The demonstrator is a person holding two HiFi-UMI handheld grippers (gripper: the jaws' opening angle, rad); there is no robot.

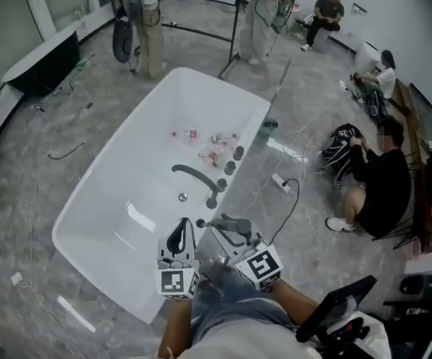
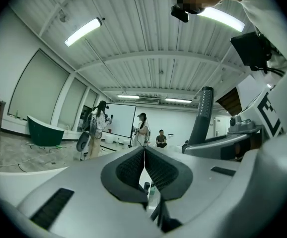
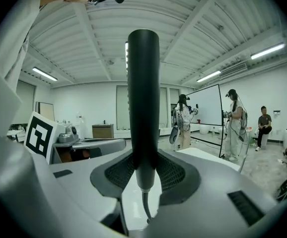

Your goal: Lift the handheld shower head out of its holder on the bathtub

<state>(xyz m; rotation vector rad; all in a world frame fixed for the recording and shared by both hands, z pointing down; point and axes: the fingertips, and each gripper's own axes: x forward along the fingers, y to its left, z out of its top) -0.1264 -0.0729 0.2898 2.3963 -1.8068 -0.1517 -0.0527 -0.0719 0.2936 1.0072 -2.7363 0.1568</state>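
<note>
My right tongs [image 3: 143, 175] grip the dark shower head [image 3: 143, 83] by its handle. The jaws stand partly apart, with both ribbed pads pressed against the handle's sides. The shower head stands upright in that grip, rising high above the jaws, and its thin hose [image 3: 144, 209] hangs from the lower end towards the white bathtub [image 1: 111, 170] below.

From my head camera the shower head sits over the near right edge of the bathtub, just in front of me and held up off the rim. My left tongs [image 2: 144, 162] hover just beside the right pair. Their jaws are pressed together and hold nothing.

Inside the bathtub lie a few small packets [image 1: 208, 144] — scattered towards the far end. A curved dark spout [image 1: 197, 176] and round knobs [image 1: 235, 155] line the bathtub's right side.

Cables run across the grey floor. One person [image 1: 384, 178] sits on it to the right of the bathtub, and others stand or sit at the far end of the room.
</note>
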